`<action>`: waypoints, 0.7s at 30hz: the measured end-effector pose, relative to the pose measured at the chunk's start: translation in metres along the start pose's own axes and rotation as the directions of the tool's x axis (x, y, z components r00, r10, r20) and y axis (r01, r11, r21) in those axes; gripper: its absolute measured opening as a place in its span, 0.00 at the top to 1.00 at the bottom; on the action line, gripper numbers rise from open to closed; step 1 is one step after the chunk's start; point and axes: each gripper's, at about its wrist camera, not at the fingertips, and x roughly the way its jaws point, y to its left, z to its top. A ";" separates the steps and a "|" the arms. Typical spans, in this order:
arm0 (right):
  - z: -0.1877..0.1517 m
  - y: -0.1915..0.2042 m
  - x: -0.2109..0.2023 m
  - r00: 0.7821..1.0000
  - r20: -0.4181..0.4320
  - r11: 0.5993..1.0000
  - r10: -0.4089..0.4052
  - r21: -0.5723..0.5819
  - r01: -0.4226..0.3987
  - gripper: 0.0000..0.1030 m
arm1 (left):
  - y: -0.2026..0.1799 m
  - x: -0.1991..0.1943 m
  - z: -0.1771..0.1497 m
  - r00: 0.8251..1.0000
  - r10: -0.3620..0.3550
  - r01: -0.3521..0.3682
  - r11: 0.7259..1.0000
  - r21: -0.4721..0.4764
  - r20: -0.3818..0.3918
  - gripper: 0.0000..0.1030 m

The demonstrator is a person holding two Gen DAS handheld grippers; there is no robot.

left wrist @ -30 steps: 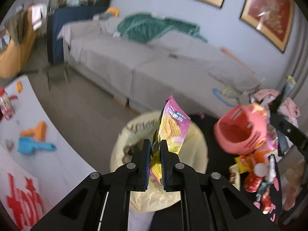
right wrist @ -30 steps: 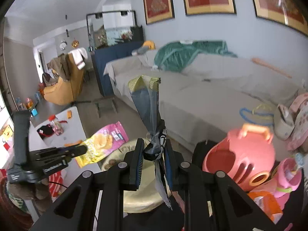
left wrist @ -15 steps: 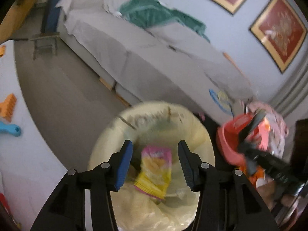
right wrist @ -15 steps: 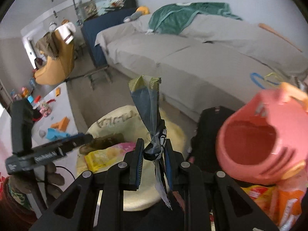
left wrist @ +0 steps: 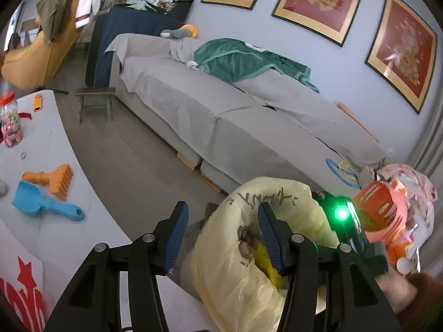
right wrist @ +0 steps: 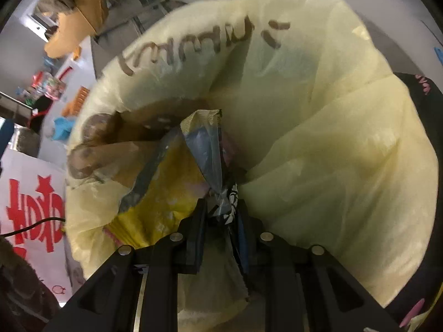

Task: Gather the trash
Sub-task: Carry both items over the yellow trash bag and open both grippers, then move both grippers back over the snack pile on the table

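A pale yellow trash bag [left wrist: 279,210] stands open beside the table. My left gripper [left wrist: 223,210] hovers at its left rim, its jaws opening with nothing between them. A yellow and pink snack packet [right wrist: 163,202] lies inside the bag [right wrist: 332,138]. My right gripper [right wrist: 221,207] points steeply down into the bag's mouth, shut on a crumpled clear and blue wrapper [right wrist: 207,144] that sticks out past its fingertips. In the left wrist view the right tool shows only as a dark body with a green light [left wrist: 341,213] over the bag, its fingers hidden.
A white table [left wrist: 55,149] at the left carries a blue scoop [left wrist: 36,202], an orange rake [left wrist: 52,177] and a candy jar [left wrist: 11,124]. A grey sofa [left wrist: 221,105] runs behind the bag. A pink toy basket [left wrist: 382,207] sits among clutter at the right.
My left gripper opened, the snack packet fell into the bag, and the gripper drew back to the left. My right gripper tipped down and sank into the bag's mouth with the wrapper.
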 end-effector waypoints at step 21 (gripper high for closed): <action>-0.099 -0.012 -0.166 0.864 0.491 0.991 -0.111 -0.011 0.133 0.57 | -0.055 -0.021 -0.030 0.998 -0.050 0.052 0.998 0.039 -0.050 0.48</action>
